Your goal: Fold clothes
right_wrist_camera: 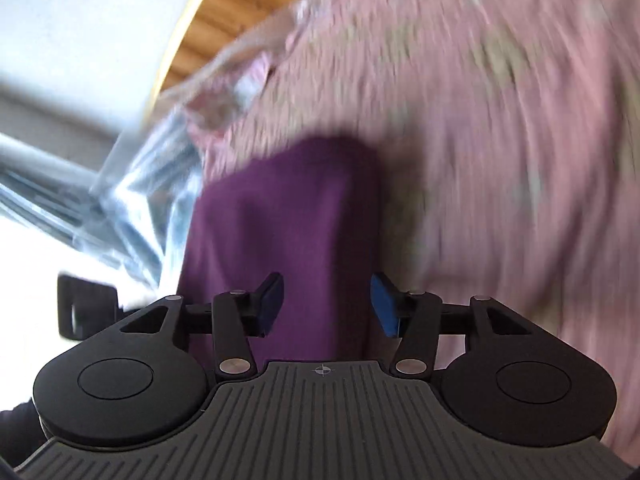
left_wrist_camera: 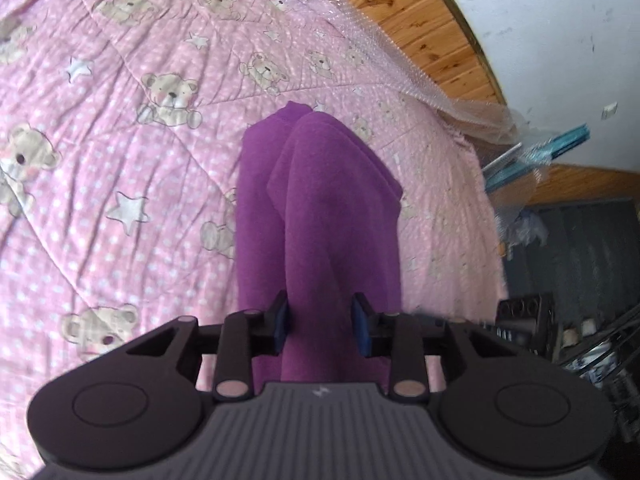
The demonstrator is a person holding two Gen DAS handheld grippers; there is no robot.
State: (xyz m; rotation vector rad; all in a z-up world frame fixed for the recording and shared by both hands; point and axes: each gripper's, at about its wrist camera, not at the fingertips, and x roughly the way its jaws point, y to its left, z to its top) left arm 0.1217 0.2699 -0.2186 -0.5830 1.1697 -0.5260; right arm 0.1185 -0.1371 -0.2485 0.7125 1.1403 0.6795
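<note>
Garment: we see a purple fleece garment [left_wrist_camera: 320,216] draped in soft lengthwise folds, running from between the fingers of each claw away over a bed.

Garment in right view: the same purple cloth [right_wrist_camera: 288,216] appears as a smoother, darker panel; this view is badly motion-blurred, so we cannot make out its folds.

Left claw [left_wrist_camera: 320,320]: its 2 blue-padded fingers stand apart with a ridge of the purple cloth running between them; the pads look near the cloth's sides, but we cannot tell whether they press it.

Right claw [right_wrist_camera: 327,308]: its 2 fingers are spread wide, the purple cloth lying in the gap, not touched by either pad as far as we can see.

Bed cover: a pink quilt [left_wrist_camera: 120,140] dotted white, printed with teddy bears and stars, lies under the garment.

Bed edge: crinkled clear plastic [left_wrist_camera: 460,100] hangs along the quilt's far side.

Surroundings: wood panelling [left_wrist_camera: 420,20] and a white wall [left_wrist_camera: 560,20] lie beyond the bed.
</note>
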